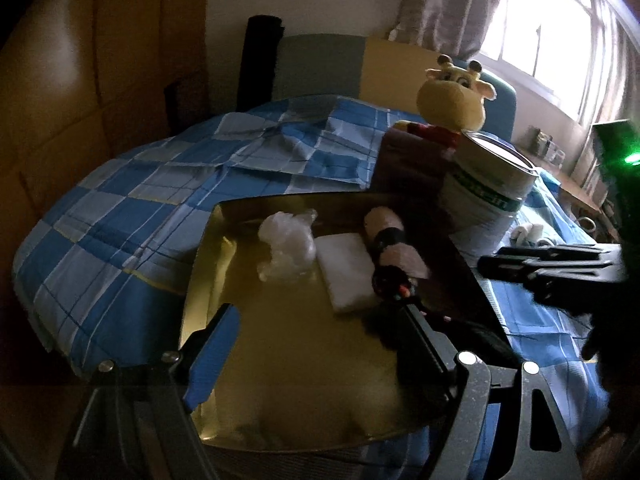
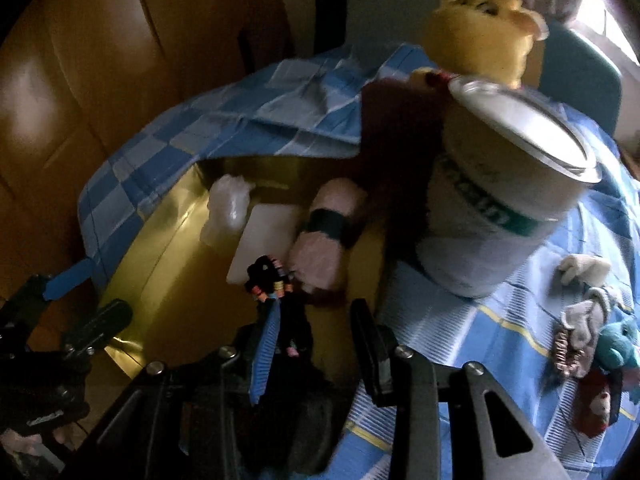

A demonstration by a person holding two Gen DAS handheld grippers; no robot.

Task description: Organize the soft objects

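Observation:
A gold box lies open on the blue checked blanket. Inside sit a crumpled white plastic bag, a white foam block, a rolled pink towel with a black band, and a black beaded hair tie. My left gripper hangs open over the box's near end with nothing between its fingers. My right gripper stands at the box's right edge, jaws apart. A dark soft thing lies low between them against the blue pad, clear of the other finger.
A white tin with green lettering stands right of the box, with a yellow giraffe plush and a brown box behind. Small plush toys lie on the blanket at the right. A wooden wardrobe is on the left.

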